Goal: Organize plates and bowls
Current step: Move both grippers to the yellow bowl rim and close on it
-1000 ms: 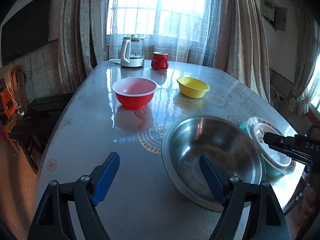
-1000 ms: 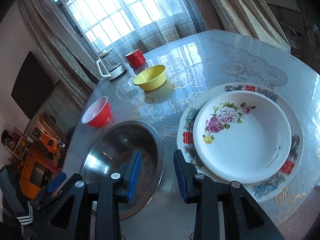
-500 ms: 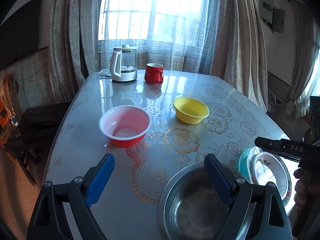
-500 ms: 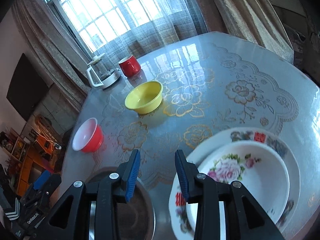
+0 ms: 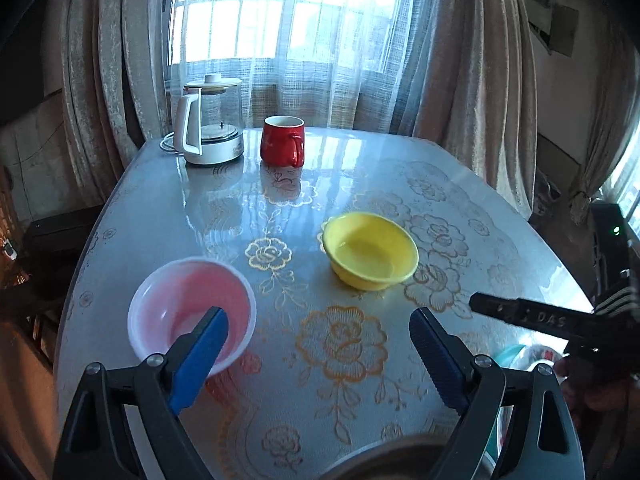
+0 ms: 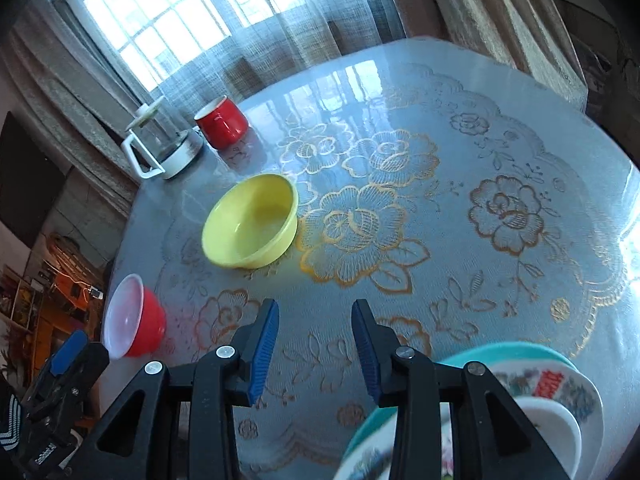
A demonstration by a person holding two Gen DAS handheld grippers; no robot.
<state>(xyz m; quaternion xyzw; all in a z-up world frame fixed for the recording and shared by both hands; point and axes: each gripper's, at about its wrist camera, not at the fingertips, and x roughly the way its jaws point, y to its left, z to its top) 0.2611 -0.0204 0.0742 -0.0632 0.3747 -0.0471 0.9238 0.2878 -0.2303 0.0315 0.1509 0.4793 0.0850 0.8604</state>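
Above table (image 5: 360, 184): left gripper (image 5: 320, 344) tilted down, fingers spread, just widened; right gripper (image 6: 314, 348) fingers parted, empty.

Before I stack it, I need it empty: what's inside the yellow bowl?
The yellow bowl looks empty: bare yellow floor and walls in both views. Only a strip inside its near wall is hidden in the left view.

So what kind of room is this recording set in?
Most likely a home dining or living room. A table under a floral, glossy cover holds a glass kettle, a red mug and plastic bowls, and it stands against a curtained window, with household clutter off to the side.
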